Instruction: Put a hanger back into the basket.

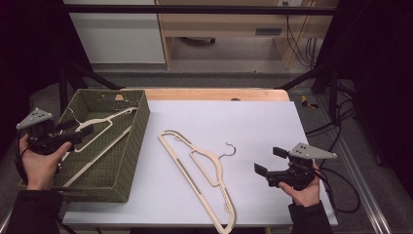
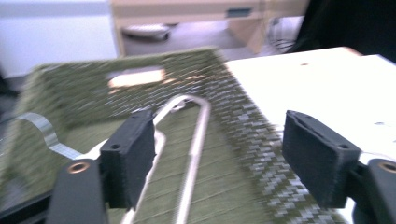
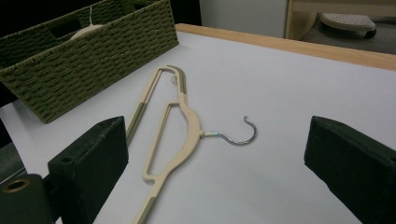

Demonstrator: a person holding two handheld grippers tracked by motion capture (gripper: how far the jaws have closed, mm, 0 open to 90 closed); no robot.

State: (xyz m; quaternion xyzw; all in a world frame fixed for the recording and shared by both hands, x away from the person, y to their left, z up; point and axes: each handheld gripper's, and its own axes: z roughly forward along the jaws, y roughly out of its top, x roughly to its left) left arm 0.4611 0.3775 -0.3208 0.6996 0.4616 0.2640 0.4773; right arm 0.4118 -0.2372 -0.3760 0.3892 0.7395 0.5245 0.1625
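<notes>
From above, the left gripper (image 1: 78,130) hangs over the green woven basket (image 1: 138,127), jaws apart and empty, with a cream hanger (image 1: 100,127) lying inside the basket beneath it. A second cream hanger (image 1: 204,170) lies flat on the white table (image 1: 253,122), and the right gripper (image 1: 269,162) hovers just beside its hook, released.

The left gripper view is blurred; the black jaws stand wide with nothing between them, above the hanger in the basket (image 2: 194,140).

In the right gripper view the jaws gape either side of the table hanger (image 3: 180,126), clear of it.
</notes>
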